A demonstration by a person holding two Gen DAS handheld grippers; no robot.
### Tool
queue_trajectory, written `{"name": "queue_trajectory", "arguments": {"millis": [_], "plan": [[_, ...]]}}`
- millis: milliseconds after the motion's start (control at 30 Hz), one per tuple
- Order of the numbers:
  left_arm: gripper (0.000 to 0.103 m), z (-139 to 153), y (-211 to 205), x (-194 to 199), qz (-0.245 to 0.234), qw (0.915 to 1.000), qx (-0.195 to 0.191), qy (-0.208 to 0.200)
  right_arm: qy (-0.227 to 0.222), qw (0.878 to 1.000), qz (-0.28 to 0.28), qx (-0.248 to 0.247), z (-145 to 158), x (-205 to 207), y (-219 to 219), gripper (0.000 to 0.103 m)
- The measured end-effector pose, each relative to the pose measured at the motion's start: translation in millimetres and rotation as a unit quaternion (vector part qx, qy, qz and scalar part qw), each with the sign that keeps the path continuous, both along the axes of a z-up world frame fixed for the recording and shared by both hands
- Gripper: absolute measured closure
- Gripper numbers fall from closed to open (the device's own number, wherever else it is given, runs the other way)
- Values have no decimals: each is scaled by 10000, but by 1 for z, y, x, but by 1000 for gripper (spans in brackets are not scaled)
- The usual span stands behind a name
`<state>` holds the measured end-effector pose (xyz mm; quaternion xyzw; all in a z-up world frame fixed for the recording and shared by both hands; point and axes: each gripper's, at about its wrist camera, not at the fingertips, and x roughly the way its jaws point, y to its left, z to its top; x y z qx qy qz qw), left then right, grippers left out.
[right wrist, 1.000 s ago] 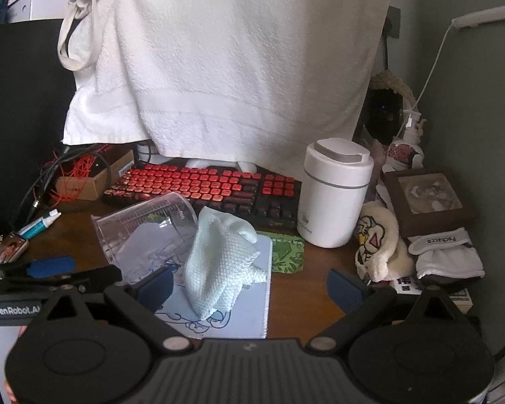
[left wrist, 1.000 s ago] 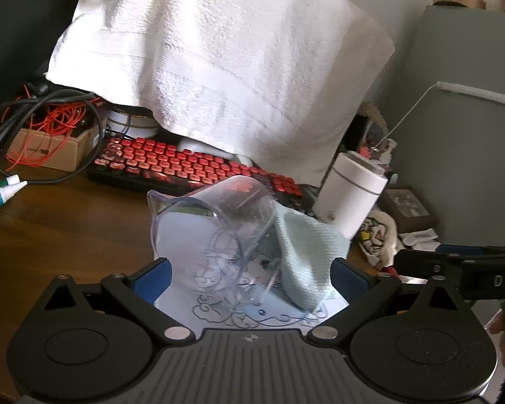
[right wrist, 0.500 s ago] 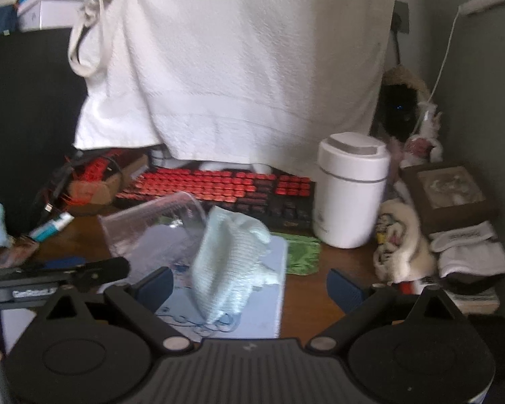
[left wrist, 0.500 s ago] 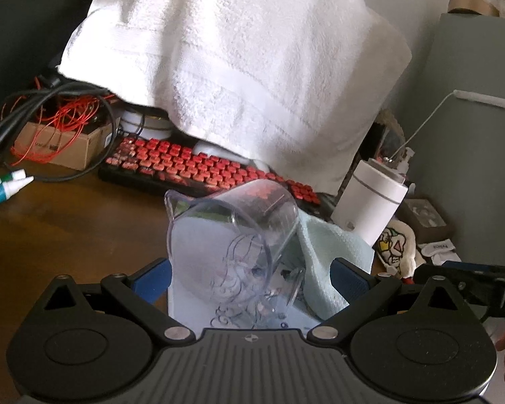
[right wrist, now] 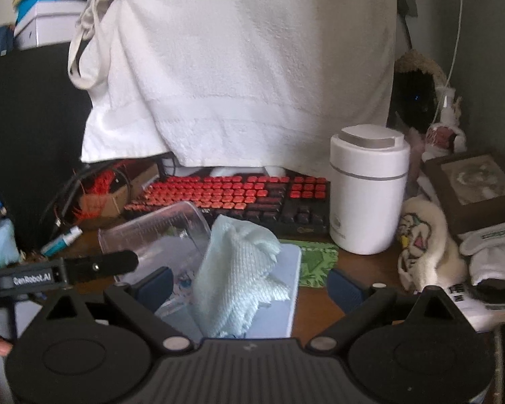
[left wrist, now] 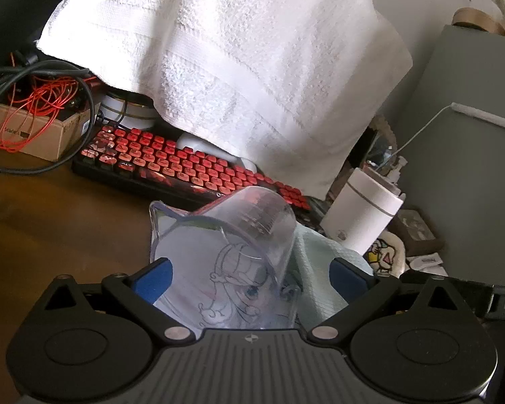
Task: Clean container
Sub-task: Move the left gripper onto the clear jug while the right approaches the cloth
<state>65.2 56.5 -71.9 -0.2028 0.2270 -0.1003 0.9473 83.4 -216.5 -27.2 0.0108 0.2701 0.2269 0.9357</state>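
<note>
A clear plastic container [left wrist: 225, 245] lies on its side on a pale blue cartoon mat [right wrist: 294, 289], mouth toward my left gripper [left wrist: 250, 281]. That gripper is open, with the container's rim and body reaching in between its blue pads [left wrist: 153, 279]; the left pad sits right by the rim. A crumpled pale green cloth [right wrist: 239, 269] leans against the container [right wrist: 158, 235] on its right side. My right gripper [right wrist: 249, 286] is open around the cloth, pads apart from it. The cloth [left wrist: 323, 269] shows behind the container in the left wrist view.
Behind the mat a red keyboard [left wrist: 185, 165] lies under a hanging white towel [left wrist: 235, 60]. A white canister [right wrist: 368, 188] stands at right, with a plush toy [right wrist: 424, 245] and a framed picture [right wrist: 474, 185] beyond. A cardboard box with red wires [left wrist: 30, 124] sits at left.
My left gripper has moved forward and lower, so the container now fills the gap between its fingers. My right gripper has closed in on the cloth. Container and cloth have stayed put.
</note>
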Motion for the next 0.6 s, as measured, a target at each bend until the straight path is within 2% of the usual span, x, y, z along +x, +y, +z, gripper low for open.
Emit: {"name": "queue_trajectory", "arguments": {"millis": [100,167,200,333,600], "plan": [[6,-2,4,8,-44,10000,-78,23,142,9997,36,197,-3,12,-4,5],[14,-1,-4,9,-66,10000,-59,42,237,9992,59,329,-5,19,-7,5],[15,-3,-4,12,-64,9999,-62,62,279,9988,70,385,-6,23,-8,5],[31,-9,-1,20,-57,9998,-145,154,301,9988,94,381,-8,33,-7,5],[38,-11,3,24,-137,9996,-246,61,401,9981,121,451,-15,53,-2,5]]}}
